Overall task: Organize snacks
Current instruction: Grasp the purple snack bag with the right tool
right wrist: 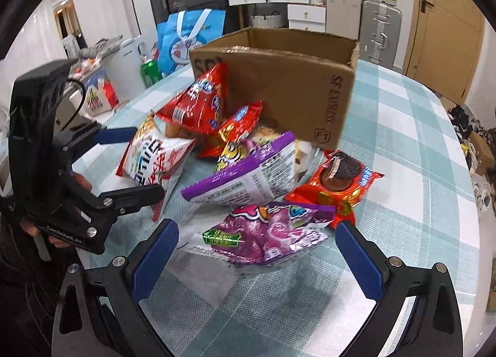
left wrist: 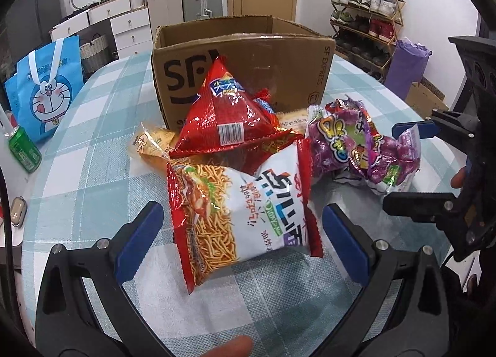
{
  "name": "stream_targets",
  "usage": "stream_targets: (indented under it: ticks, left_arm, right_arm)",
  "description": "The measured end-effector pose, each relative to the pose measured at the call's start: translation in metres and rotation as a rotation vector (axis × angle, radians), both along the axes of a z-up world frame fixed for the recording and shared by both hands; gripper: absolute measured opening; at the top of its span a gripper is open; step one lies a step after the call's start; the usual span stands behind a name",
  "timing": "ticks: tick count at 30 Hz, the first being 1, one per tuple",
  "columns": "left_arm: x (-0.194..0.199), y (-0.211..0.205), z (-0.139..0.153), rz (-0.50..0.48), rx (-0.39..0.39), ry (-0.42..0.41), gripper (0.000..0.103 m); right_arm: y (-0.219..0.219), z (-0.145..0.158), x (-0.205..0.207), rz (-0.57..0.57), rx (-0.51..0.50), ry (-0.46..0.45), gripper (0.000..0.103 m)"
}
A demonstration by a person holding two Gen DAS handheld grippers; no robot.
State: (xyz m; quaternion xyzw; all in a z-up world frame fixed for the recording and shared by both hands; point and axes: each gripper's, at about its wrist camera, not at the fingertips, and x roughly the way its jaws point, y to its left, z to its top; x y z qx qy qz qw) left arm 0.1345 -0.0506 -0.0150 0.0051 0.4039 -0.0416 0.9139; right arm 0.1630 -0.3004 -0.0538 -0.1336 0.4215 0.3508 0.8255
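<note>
1. Your left claw is spread wide, blue pads on either side of the noodle snack bag, which lies flat on the checked surface; neither pad touches the bag.
2. Your right claw is spread wide too, framing the purple candy bag lying on the surface just ahead of it, no contact on either pad.
3. Behind the noodle bag, the red triangular chip bag stands propped up and leans against the front wall of the open cardboard box.
4. In the right wrist view, a purple-edged packet sits tilted on the pile, its printed back facing you, between the candy bag and the box.
5. To the right of that, the orange cookie packet lies on the surface, close to the box's corner.
6. At the left edge of the surface you have a green can and, just behind it, a blue cartoon tote bag.
</note>
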Motion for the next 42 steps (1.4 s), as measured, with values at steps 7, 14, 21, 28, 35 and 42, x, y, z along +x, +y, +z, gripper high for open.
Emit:
stream_targets:
  ticks: [7, 14, 21, 28, 35, 42]
  left_arm:
    - [0.004, 0.005, -0.007, 0.004, -0.01, 0.013, 0.102]
    - [0.004, 0.006, -0.008, 0.005, -0.014, 0.015, 0.102]
    - [0.004, 0.006, -0.009, 0.004, -0.013, 0.014, 0.102]
    - [0.004, 0.007, -0.008, 0.004, -0.013, 0.014, 0.102]
    - [0.004, 0.007, -0.008, 0.004, -0.014, 0.015, 0.102]
    - [0.004, 0.006, -0.01, 0.003, -0.013, 0.014, 0.102]
  right_arm:
    - [0.003, -0.007, 0.002, -0.003, -0.026, 0.003, 0.103]
    - [0.003, -0.009, 0.0, 0.006, -0.038, -0.013, 0.103]
    - [0.004, -0.007, -0.004, 0.028, -0.038, -0.026, 0.093]
    - [0.009, -0.008, -0.008, 0.054, -0.061, -0.047, 0.081]
    - [0.006, 0.001, -0.015, 0.088, -0.031, -0.074, 0.077]
    - [-0.004, 0.016, -0.017, 0.088, 0.027, -0.097, 0.077]
